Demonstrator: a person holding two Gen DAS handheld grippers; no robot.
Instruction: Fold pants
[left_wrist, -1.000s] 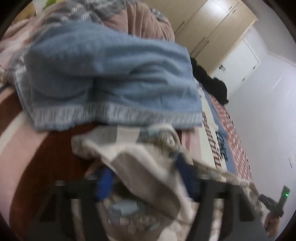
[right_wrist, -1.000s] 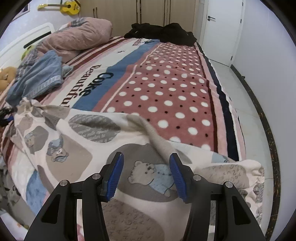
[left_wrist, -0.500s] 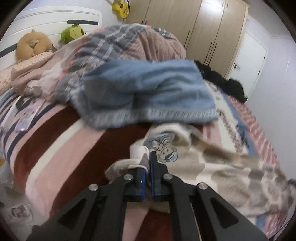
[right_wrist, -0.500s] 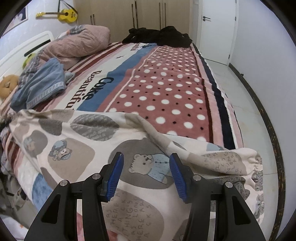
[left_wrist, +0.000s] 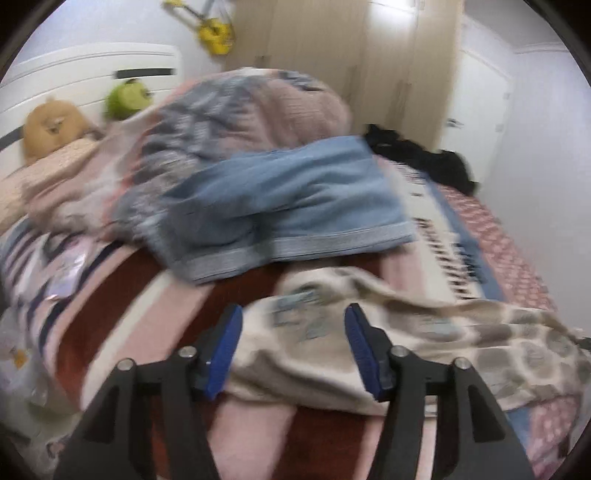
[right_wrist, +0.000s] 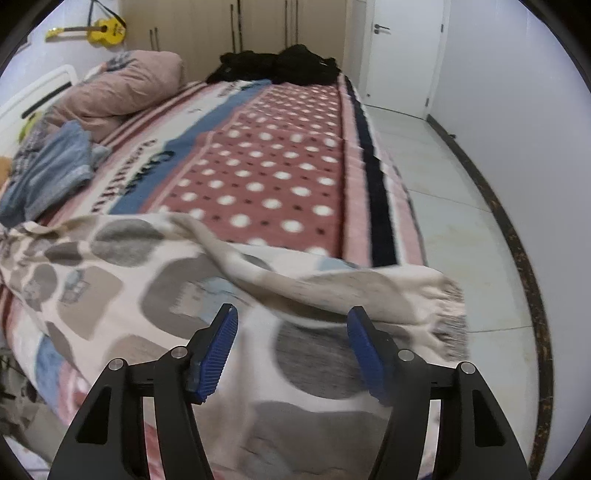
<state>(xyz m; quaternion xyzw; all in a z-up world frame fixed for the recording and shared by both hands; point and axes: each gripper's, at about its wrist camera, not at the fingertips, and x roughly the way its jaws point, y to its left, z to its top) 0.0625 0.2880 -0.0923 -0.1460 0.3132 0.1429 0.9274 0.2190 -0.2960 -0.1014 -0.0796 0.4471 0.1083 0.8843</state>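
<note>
change: our left gripper (left_wrist: 291, 349), pinched on the pants (left_wrist: 388, 332) half a second ago, now gapes, hem released | right gripper (right_wrist: 291, 349) spread, empty | pants lie across the bed (right_wrist: 295, 177) | next: regrip for fold

Left wrist view: set low over the near edge of the bed (left_wrist: 122, 314), close above the patterned pants (left_wrist: 332, 354), facing across the blanket toward the headboard (left_wrist: 92, 70), with the wardrobe (left_wrist: 314, 55) beyond. Open blue-padded left gripper (left_wrist: 291, 347) fills the lower frame. Blurred.

Right wrist view: set low at the same near edge, further toward the floor-side corner, close above the pants (right_wrist: 166, 295), facing lengthwise down the bed (right_wrist: 376, 177) to the wardrobe (right_wrist: 258, 26) and door (right_wrist: 402, 51). Open right gripper (right_wrist: 291, 350) at bottom.

Shared: pants, blue denim garment (left_wrist: 288, 206) (right_wrist: 51, 173), black clothing pile (left_wrist: 424, 158) (right_wrist: 277, 66), yellow toy guitar (left_wrist: 214, 29) (right_wrist: 99, 31).
</note>
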